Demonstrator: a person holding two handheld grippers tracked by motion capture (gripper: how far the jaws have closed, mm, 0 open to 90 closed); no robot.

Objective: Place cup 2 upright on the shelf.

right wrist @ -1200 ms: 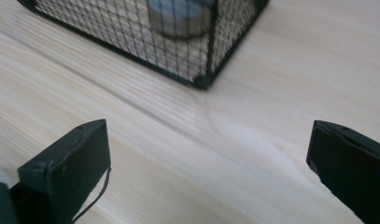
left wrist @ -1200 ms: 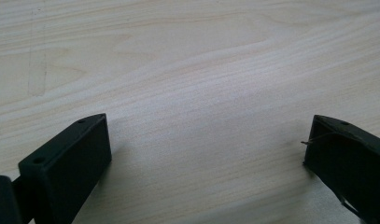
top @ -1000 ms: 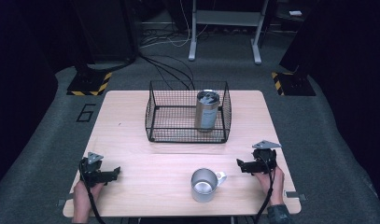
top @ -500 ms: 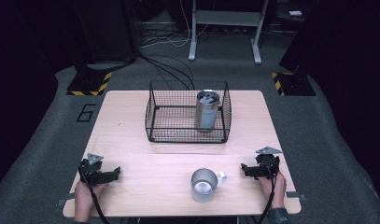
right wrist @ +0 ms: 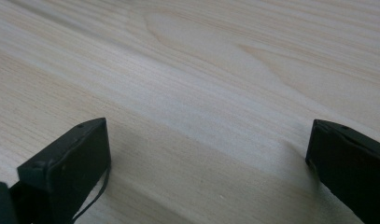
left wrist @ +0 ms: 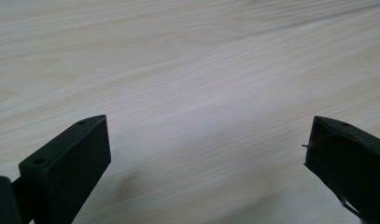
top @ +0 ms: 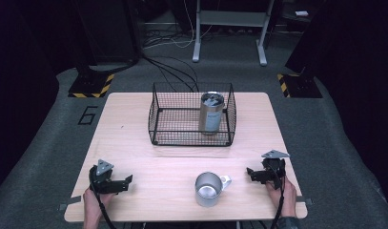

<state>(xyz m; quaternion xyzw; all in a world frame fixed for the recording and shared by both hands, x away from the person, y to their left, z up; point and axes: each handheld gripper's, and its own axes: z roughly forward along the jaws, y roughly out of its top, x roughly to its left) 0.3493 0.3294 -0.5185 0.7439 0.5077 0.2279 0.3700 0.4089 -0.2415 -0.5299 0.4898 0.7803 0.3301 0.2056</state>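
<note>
A steel mug [top: 210,189] with its handle to the right stands near the front edge of the wooden table [top: 134,138]. A tall steel tumbler [top: 211,113] stands upright in the right part of a black wire basket [top: 168,119] at the table's middle back. My left gripper [top: 127,182] rests at the front left, open, pointing right toward the mug. My right gripper [top: 249,173] sits at the front right, open, pointing left, a short way from the mug's handle. Both gripper views look down on bare wood between wide-apart jaws: left gripper [left wrist: 206,154], right gripper [right wrist: 208,154].
Dark floor surrounds the table. Black stands with yellow-striped feet [top: 91,86] stand behind it on both sides, and cables [top: 177,67] run toward a grey frame [top: 229,28] at the back. Bare wood lies between the basket and the mug.
My right gripper has drawn back toward the table's front right edge, slightly away from the mug. The left gripper, mug, tumbler and basket have stayed put.
</note>
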